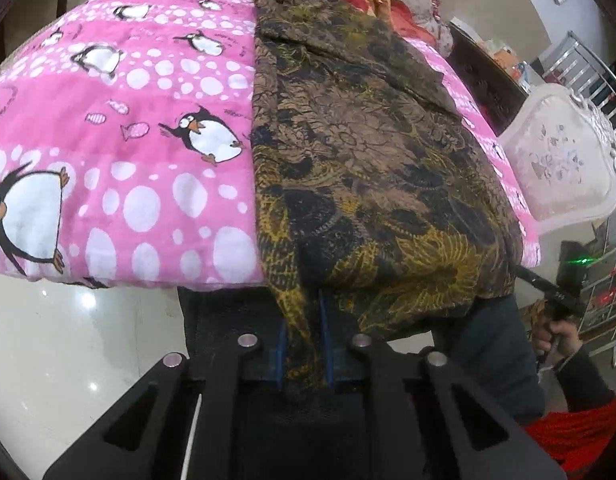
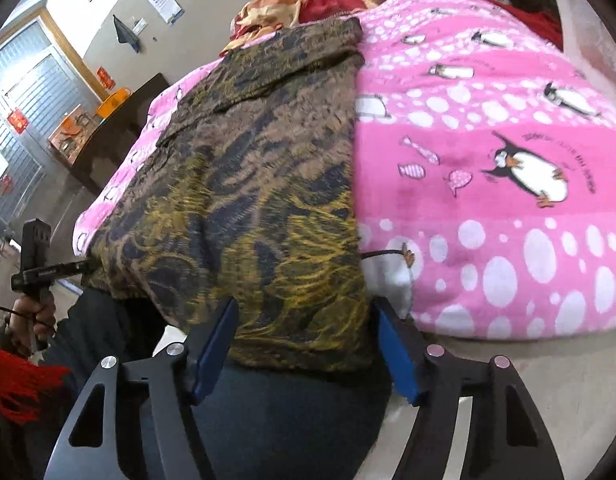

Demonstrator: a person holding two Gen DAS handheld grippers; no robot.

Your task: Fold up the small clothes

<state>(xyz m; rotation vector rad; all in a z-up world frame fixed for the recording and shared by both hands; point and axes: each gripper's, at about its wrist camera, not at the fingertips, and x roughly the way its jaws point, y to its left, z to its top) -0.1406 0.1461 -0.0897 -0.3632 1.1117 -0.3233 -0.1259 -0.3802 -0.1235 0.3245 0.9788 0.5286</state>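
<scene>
My left hand-held gripper (image 1: 304,344) pinches the near hem of the brown patterned garment (image 1: 359,152), which lies on the pink penguin blanket (image 1: 120,128). My right hand-held gripper (image 2: 304,344) straddles that hem, unclamped. The cloth looks thin and limp; I'd grip the corners.

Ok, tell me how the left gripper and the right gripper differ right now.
The left gripper has its jaws nearly together, pinching a narrow bunch of the garment's hem; the right gripper has its jaws wide apart. The left's pads press the cloth; the right's pads flank a broad stretch of hem without pressing it. Both have blue pads and work the near edge, which hangs off the pink blanket.
</scene>
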